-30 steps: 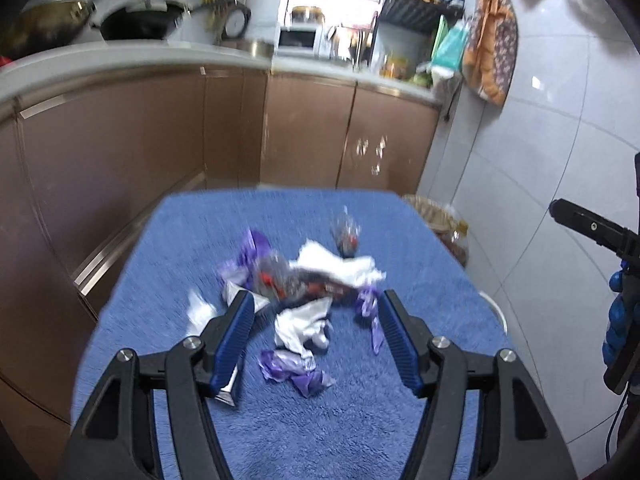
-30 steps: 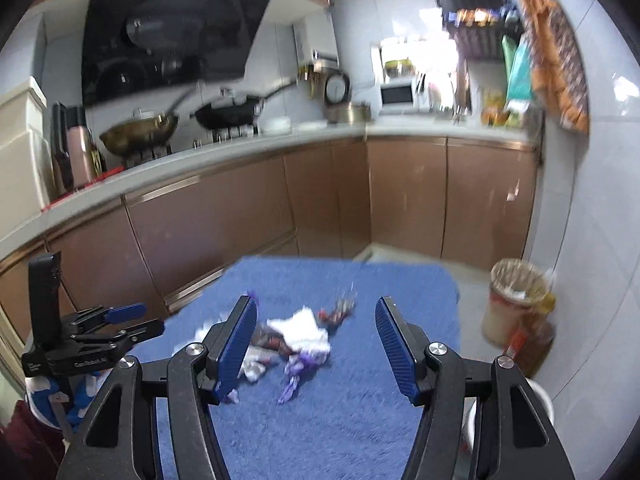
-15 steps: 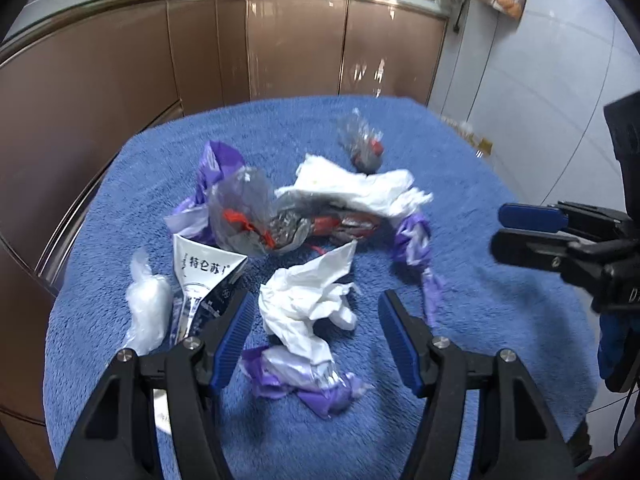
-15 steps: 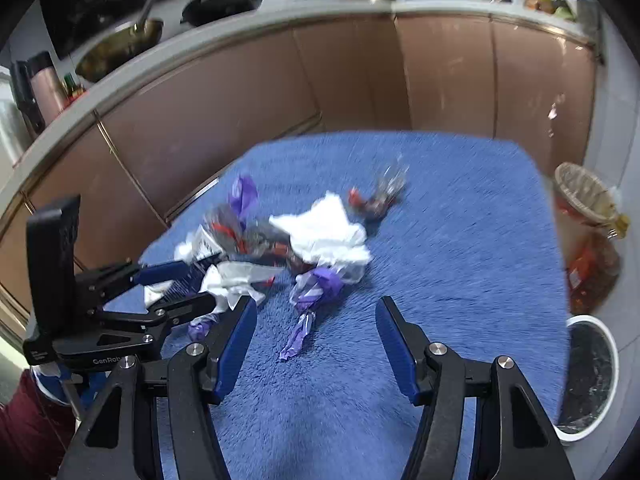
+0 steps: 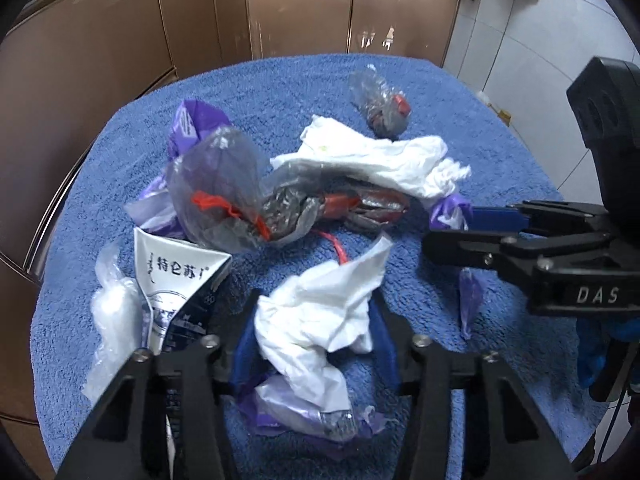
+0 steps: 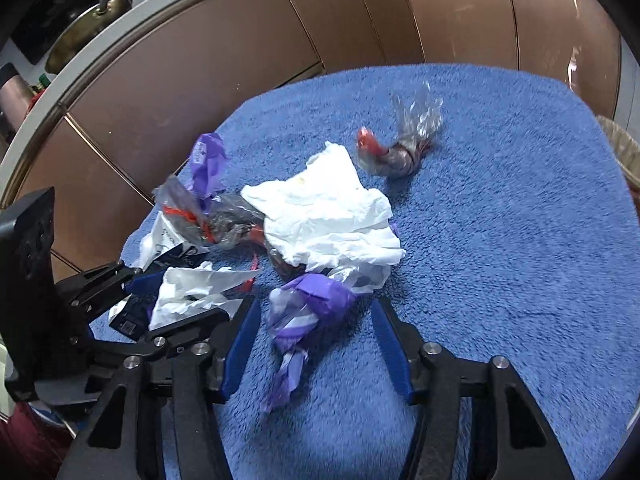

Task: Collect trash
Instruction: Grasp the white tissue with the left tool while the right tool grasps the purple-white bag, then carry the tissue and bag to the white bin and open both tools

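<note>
A heap of trash lies on a blue towel-covered table (image 5: pixel 280 80). My left gripper (image 5: pixel 314 340) is open, its fingers on either side of a crumpled white tissue (image 5: pixel 320 312), with a purple wrapper (image 5: pixel 304 416) under it. My right gripper (image 6: pixel 316 328) is open around a purple wrapper (image 6: pixel 308 304); it shows in the left wrist view (image 5: pixel 452 232) at the right. A larger white tissue (image 6: pixel 328 212), a clear bag with red string (image 5: pixel 216 192), a white carton (image 5: pixel 176 280) and a twisted clear wrapper (image 6: pixel 400 148) also lie there.
Brown kitchen cabinets (image 5: pixel 280 12) stand behind the table. A clear plastic bag (image 5: pixel 112 320) lies at the table's left edge. A woven bin's rim (image 6: pixel 620 148) shows past the table's right edge. White wall tiles (image 5: pixel 540 40) are at the right.
Both grippers have moved down and in towards the trash. The left now straddles the small white tissue and has narrowed a little; the right straddles the purple wrapper.
</note>
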The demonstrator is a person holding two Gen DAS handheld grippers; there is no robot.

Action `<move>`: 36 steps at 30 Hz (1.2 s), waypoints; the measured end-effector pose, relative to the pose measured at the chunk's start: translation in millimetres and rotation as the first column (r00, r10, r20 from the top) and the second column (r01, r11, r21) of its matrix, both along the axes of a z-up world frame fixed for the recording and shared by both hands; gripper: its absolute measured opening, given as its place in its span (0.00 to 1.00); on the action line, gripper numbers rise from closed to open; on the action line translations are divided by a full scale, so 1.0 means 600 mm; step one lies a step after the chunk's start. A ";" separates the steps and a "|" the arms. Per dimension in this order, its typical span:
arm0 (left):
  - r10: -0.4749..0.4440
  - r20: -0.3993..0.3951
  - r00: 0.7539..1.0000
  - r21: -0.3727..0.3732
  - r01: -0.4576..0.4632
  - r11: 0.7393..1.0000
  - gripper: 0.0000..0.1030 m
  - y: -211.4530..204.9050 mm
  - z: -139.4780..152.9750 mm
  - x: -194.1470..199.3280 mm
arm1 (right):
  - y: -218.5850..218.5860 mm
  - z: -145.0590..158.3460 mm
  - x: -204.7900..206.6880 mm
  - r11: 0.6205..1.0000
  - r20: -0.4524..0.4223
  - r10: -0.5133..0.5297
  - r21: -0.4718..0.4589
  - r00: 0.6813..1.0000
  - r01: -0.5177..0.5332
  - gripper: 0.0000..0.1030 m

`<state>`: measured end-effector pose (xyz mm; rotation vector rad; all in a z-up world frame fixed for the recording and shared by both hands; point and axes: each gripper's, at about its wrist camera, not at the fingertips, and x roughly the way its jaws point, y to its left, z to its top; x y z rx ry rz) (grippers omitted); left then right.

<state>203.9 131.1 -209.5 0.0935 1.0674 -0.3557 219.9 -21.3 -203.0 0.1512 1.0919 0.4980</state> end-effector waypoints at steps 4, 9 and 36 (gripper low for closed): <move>0.005 0.002 1.000 0.000 -0.005 1.000 0.32 -0.003 -0.003 0.001 | -0.006 -0.002 0.004 0.999 -0.006 -0.006 0.036 1.000 0.006 0.38; 0.016 0.011 1.000 -0.019 -0.016 1.000 0.26 0.002 0.008 -0.006 | -0.016 0.004 -0.013 0.999 0.002 -0.001 0.041 1.000 0.001 0.35; 0.091 0.211 0.973 -0.153 -0.059 0.986 0.25 0.011 0.204 -0.112 | -0.103 0.166 -0.194 0.996 0.244 -0.078 0.063 0.967 0.065 0.34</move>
